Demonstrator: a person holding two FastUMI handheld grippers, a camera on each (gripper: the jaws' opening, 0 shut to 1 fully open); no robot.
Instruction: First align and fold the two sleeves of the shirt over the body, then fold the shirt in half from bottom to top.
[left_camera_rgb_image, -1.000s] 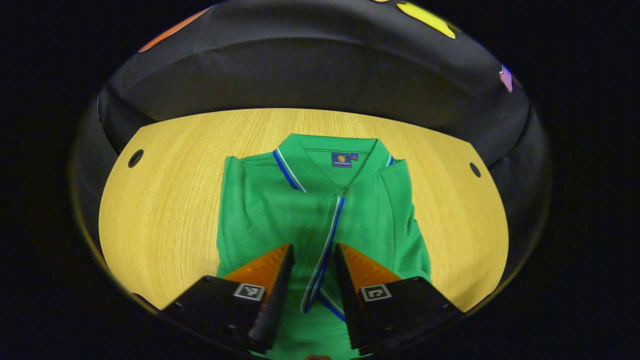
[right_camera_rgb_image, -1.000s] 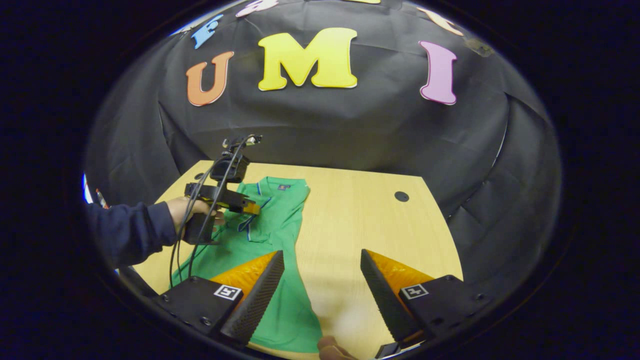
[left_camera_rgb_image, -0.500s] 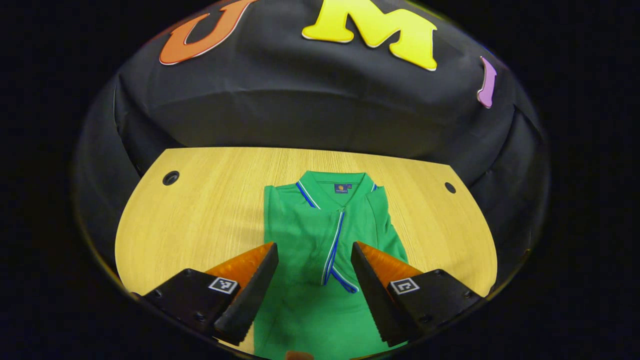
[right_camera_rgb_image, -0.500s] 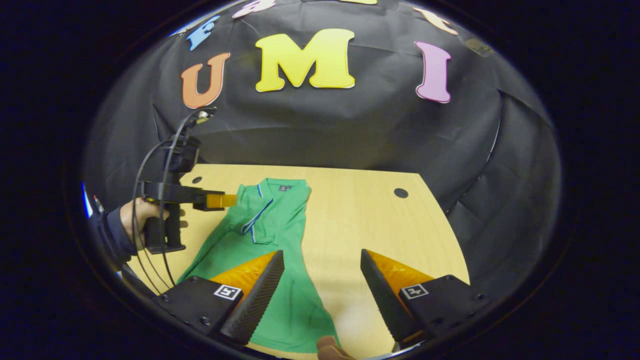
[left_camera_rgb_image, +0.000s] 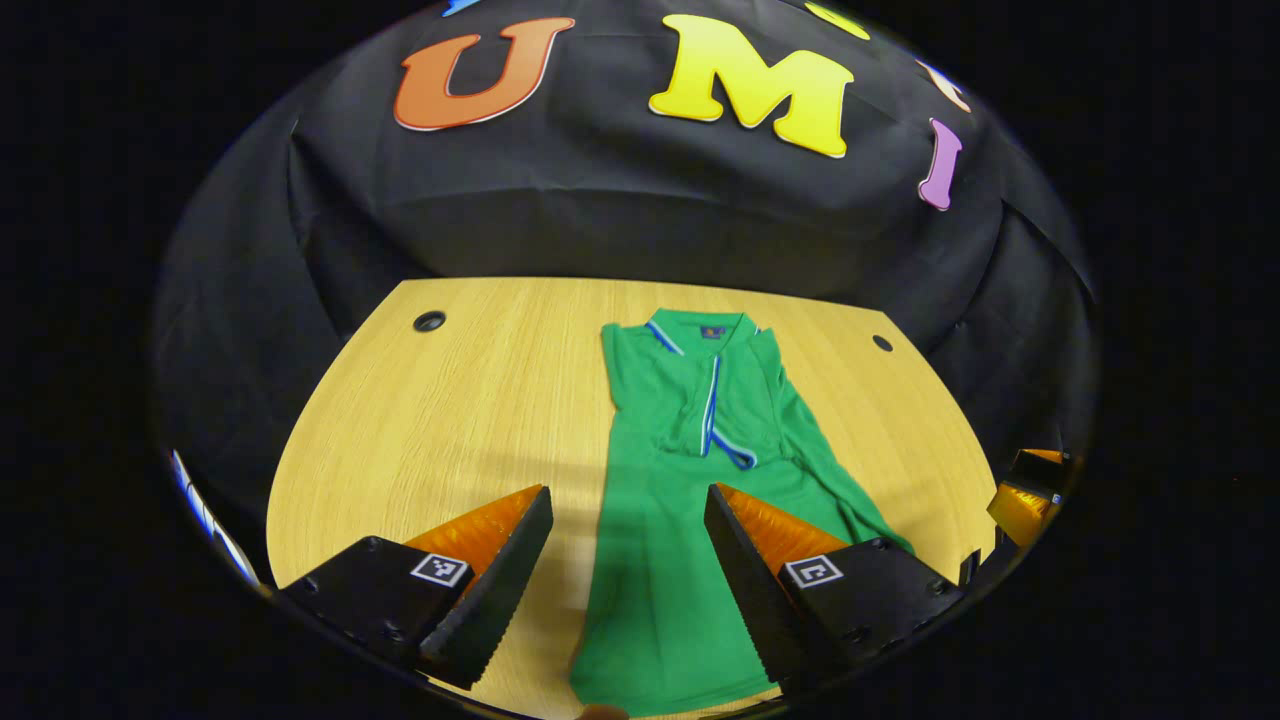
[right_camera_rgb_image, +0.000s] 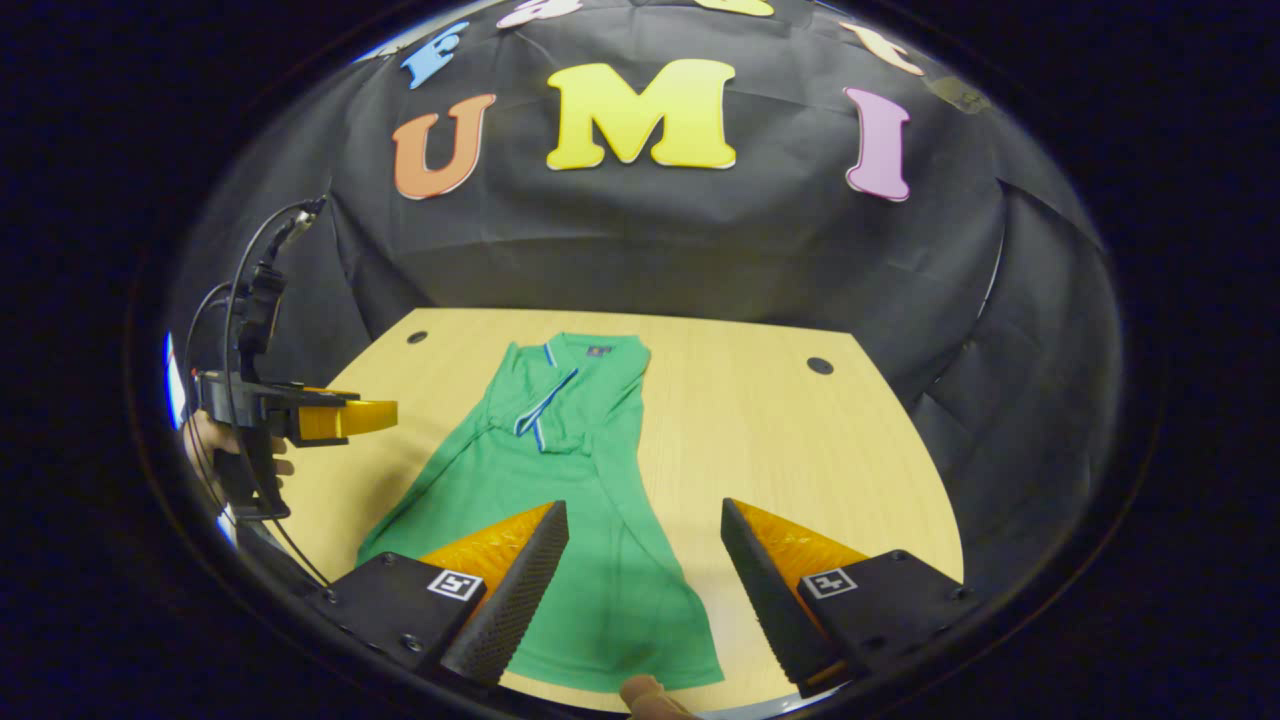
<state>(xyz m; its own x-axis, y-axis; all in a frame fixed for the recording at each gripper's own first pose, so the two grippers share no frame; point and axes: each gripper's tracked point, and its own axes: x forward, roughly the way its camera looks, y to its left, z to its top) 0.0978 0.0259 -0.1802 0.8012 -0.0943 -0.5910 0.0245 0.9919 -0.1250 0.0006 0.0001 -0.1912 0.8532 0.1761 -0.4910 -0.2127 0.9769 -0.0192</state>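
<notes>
Sleeves look folded in over the body of the shirt (left_camera_rgb_image: 690, 470), which lies lengthwise down the middle of the wooden surface (left_camera_rgb_image: 450, 400), collar at the upper centre of the left gripper view and hem at the bottom edge. I judge the bottom-to-top fold comes next, so I want each claw on one hem corner, pinching both layers and lifting evenly so the sleeves stay tucked. My left claw (left_camera_rgb_image: 628, 560) is spread wide and holds nothing, hovering above the lower shirt. My right claw (right_camera_rgb_image: 645, 570) is likewise wide apart and empty, near the hem (right_camera_rgb_image: 620, 670) at the bottom of its view. In the right gripper view, the left claw sits at the far left.
</notes>
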